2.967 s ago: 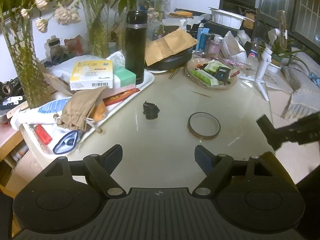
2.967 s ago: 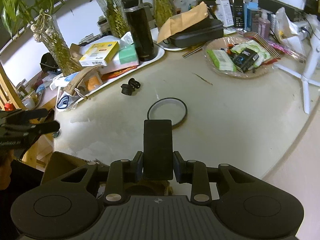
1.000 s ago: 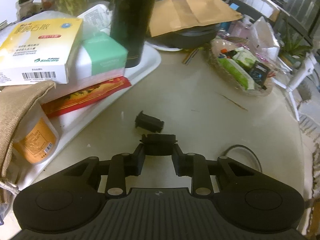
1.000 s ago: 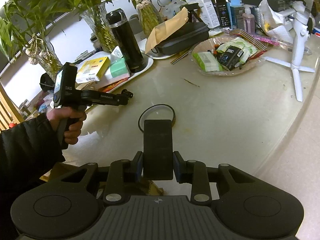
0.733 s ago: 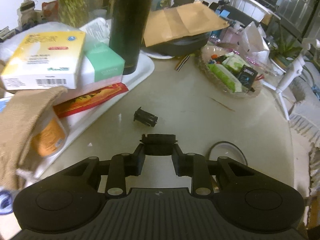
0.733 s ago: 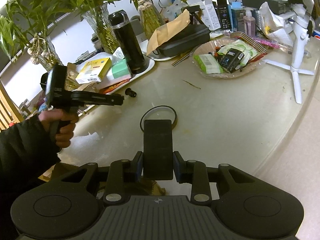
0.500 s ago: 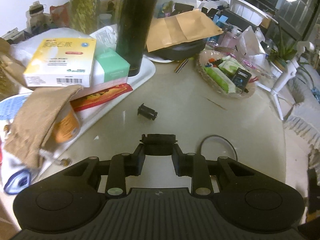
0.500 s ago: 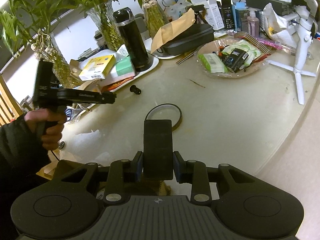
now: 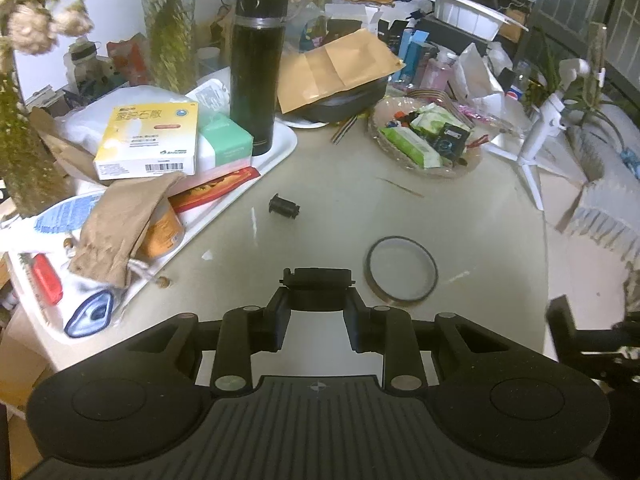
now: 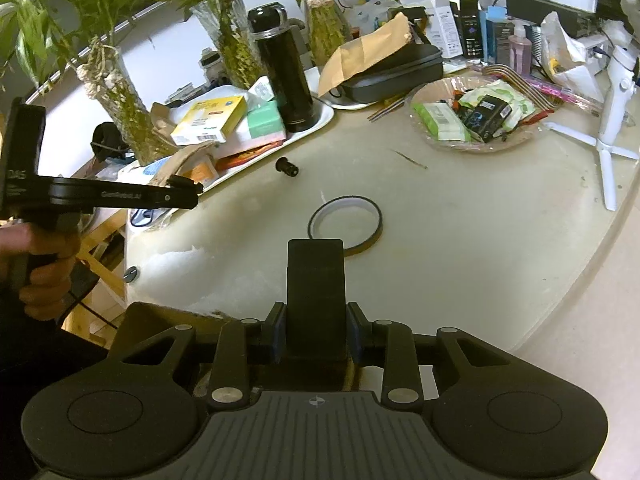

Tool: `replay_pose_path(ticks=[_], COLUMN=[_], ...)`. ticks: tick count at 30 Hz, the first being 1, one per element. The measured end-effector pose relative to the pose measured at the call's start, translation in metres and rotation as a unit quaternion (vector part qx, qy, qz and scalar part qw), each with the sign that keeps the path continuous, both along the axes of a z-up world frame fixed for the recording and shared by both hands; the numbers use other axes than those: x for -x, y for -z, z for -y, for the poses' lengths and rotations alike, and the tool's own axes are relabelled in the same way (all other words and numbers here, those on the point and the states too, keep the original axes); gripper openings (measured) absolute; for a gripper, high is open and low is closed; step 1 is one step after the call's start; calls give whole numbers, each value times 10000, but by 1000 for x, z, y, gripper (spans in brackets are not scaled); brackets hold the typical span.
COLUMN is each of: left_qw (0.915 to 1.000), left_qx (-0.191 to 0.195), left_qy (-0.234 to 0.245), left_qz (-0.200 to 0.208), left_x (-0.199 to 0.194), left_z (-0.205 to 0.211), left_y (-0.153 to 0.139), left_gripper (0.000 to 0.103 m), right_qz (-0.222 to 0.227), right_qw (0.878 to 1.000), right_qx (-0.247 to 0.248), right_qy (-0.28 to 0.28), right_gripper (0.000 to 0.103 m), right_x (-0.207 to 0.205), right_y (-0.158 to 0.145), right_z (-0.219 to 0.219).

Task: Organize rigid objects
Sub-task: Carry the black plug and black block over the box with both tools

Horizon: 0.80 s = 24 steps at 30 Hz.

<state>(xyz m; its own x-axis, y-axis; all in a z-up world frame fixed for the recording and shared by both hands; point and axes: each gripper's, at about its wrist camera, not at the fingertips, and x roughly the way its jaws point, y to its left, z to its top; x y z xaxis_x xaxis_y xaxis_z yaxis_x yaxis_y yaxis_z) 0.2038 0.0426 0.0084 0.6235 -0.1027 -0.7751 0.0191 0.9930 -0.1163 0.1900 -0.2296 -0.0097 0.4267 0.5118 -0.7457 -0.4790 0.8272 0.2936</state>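
My left gripper is shut on a small black plastic part and hangs above the beige table. A second small black cylindrical piece lies on the table beyond it, near the white tray. A thin tape ring lies flat to the right. My right gripper is shut on a flat black rectangular block, just short of the tape ring. In the right wrist view the left gripper is at the left, held by a hand, with the cylindrical piece beyond it.
The tray carries a black thermos, a yellow box, a green box and a brown pouch. A shallow basket of packets and a white tripod stand at the right. Plant vases line the back. The table's rounded edge curves at the right.
My left gripper has risen and drawn back from the tray with the small black part in it; the cylindrical piece now lies farther off. The right gripper has barely shifted.
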Motion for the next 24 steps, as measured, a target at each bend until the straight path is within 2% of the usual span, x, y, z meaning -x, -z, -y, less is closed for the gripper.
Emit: replay_pose_path(ticks=[14, 24], left_qw=[9996, 9987], left_qx=[74, 49], left_qy=[165, 400], left_qz=[217, 298], left_x=[63, 91], left_z=[16, 26], left_y=[-28, -41], left_gripper=[29, 29], right_qz=[92, 223], right_qw=[9998, 9994], right_qx=[-68, -13], right_qy=[-185, -269], right_gripper=[34, 34], right_x=[23, 30], right_y=[-15, -32], right_z=[-8, -16])
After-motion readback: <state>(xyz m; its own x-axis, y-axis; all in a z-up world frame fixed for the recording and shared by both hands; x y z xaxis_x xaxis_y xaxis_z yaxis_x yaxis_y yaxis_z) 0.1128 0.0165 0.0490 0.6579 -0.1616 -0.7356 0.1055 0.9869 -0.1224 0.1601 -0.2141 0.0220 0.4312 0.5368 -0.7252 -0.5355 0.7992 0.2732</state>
